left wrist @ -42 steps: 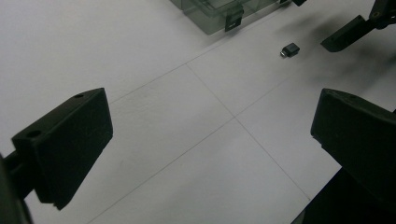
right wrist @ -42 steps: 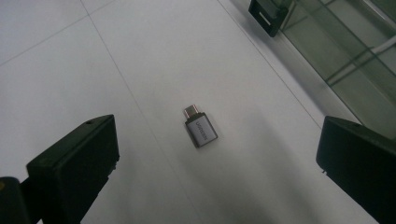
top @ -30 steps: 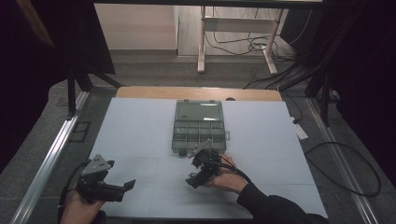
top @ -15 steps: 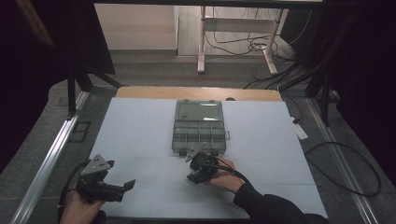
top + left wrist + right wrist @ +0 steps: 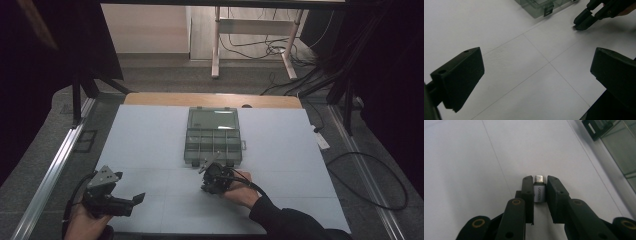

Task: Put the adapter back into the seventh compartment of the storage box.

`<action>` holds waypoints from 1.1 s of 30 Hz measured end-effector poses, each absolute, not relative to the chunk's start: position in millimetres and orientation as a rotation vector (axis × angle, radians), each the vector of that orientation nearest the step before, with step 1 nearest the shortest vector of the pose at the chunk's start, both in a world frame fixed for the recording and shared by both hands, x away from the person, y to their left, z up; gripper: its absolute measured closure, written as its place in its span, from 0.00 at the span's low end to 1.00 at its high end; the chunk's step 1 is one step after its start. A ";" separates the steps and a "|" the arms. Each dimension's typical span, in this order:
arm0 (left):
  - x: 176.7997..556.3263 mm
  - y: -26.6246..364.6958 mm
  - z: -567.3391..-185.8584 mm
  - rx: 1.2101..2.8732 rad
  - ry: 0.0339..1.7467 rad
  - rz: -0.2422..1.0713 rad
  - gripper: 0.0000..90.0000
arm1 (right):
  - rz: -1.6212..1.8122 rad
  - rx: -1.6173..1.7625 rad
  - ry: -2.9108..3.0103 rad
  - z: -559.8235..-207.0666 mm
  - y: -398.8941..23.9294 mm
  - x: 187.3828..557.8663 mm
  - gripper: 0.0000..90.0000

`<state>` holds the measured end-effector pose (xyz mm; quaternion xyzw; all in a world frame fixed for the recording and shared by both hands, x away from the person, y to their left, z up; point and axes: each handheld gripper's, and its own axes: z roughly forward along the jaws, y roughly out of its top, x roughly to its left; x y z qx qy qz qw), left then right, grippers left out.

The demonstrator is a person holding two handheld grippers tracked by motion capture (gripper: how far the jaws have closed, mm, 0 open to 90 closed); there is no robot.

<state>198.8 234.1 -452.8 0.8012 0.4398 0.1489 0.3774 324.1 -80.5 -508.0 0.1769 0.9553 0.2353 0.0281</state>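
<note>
Between right gripper (image 5: 539,185) jaws: one adapter (image 5: 539,190), clamped; left gripper (image 5: 536,75) gapes wide; one organizer box (image 5: 212,136).

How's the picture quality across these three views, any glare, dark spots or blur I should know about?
High view: the white table is evenly lit, the surroundings fall nearly black, and the organizer box looks soft. Left gripper view: the near jaws are blurred dark masses, while the right tool casts a soft shadow. Right gripper view: the small adapter is sharp, its lettering readable, with no glare.
</note>
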 end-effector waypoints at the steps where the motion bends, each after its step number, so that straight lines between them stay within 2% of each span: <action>1: 198.8 234.1 -452.8 2.049 1.124 0.381 0.00 | 0.726 0.546 2.948 -508.0 -80.5 324.1 0.84; 33: 198.7 233.9 -452.8 2.050 1.123 0.381 0.00 | 0.890 0.649 2.933 -482.5 -95.6 336.1 0.84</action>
